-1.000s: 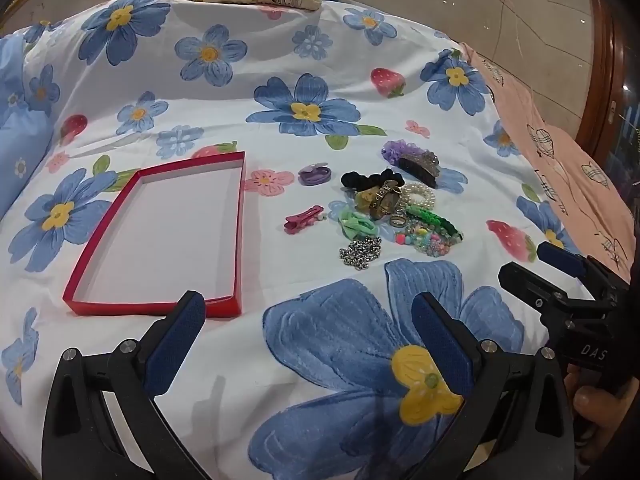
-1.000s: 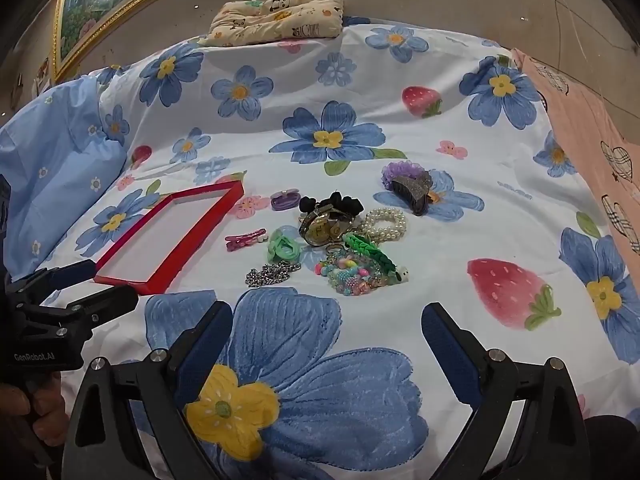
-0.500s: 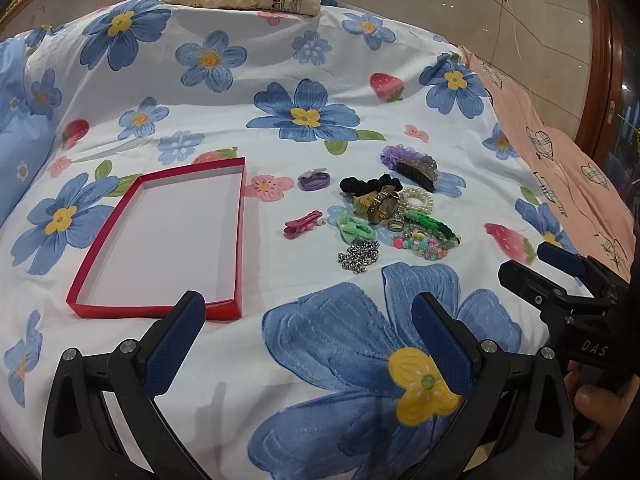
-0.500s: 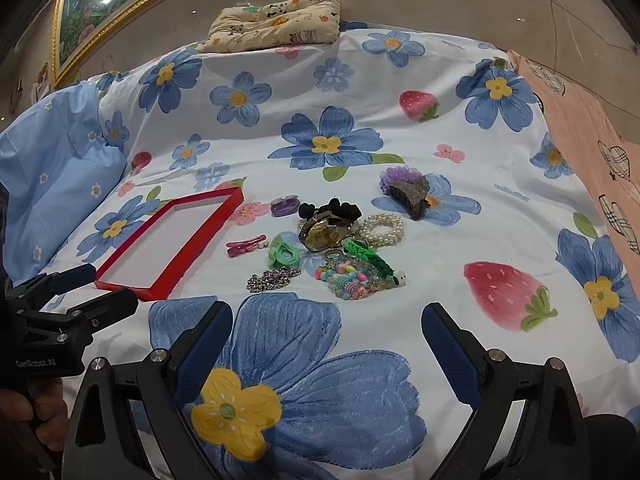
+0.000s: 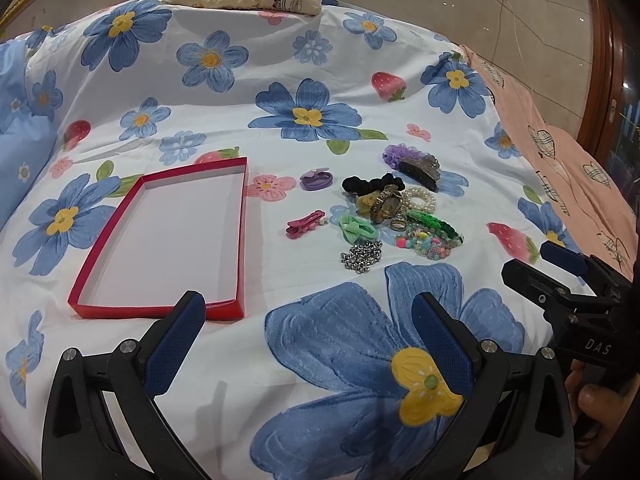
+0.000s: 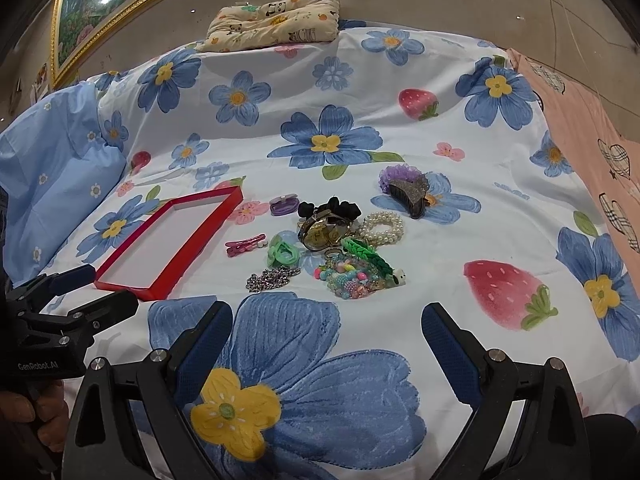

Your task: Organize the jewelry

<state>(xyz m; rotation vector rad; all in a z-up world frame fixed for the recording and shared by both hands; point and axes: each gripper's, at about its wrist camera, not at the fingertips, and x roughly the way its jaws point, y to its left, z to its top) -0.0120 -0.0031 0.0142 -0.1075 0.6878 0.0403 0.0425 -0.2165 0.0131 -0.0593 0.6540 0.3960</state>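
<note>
On the flowered bedsheet [image 5: 224, 364] a red tray [image 5: 236, 240] lies empty, seemingly meant to receive the jewelry pile [image 5: 394, 218] heaped just to its right, none sorted yet. Left gripper [image 5: 308, 344] and right gripper [image 6: 326, 340] hover near, both spread wide, holding and touching nothing.

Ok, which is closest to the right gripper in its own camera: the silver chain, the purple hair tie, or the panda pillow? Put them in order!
From the right gripper:
1. Silver chain, just ahead, slightly left.
2. Purple hair tie, farther back, beside the red tray.
3. Panda pillow, at the far end.
</note>
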